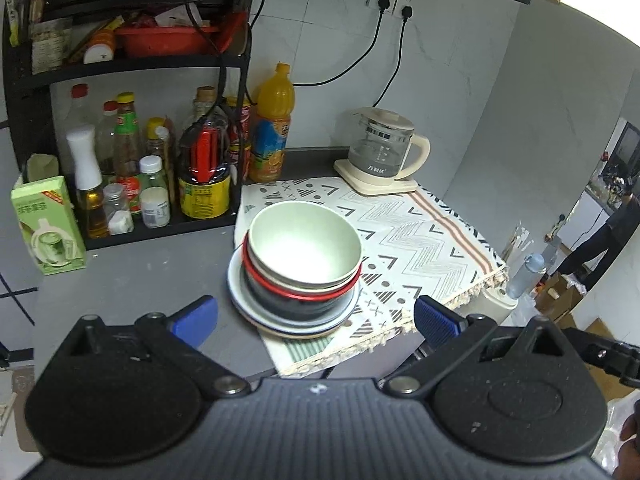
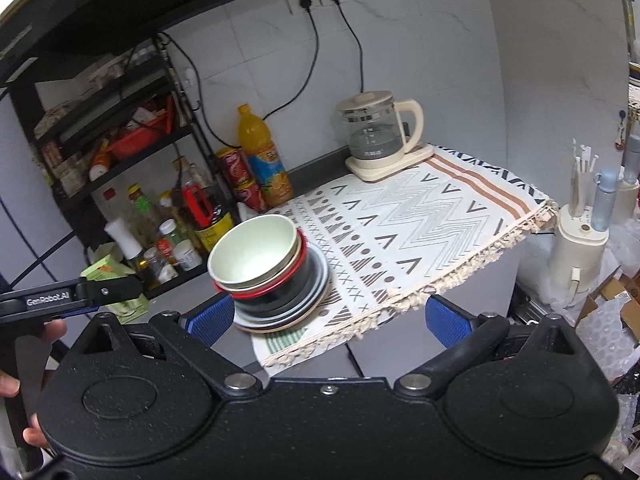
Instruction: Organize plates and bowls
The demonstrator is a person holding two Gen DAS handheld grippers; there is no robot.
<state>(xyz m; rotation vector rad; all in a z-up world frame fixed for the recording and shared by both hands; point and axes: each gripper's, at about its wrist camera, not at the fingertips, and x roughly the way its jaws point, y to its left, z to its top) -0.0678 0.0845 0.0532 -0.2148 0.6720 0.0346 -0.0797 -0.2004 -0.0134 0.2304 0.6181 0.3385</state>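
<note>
The dishes were already gathered into one stack — a pale green bowl (image 1: 304, 244) nested on a red-rimmed dark bowl (image 1: 300, 292), both sitting on a short pile of plates (image 1: 240, 292) at the near left corner of the patterned cloth (image 1: 420, 236), partly overhanging onto the grey counter (image 1: 140, 276). Judging from that, the stacking step looked finished or nearly so, and what remained was either to leave the pile or to carry it elsewhere; a lift would call for both grippers to close under the plate rims from opposite sides, since the pile leaned a little in the right wrist view and the top bowl (image 2: 254, 250) could slide. The left gripper (image 1: 316, 316) hung just short of the stack, its blue pads spread wide and holding nothing, aimed down at the bowls. The right gripper (image 2: 330, 316) stood likewise wide apart and empty, set to the right of the pile with its left pad near the plates (image 2: 312, 300) — whether touching, the view did not settle. The kettle (image 1: 380, 148) stood well apart at the cloth's far edge.
</note>
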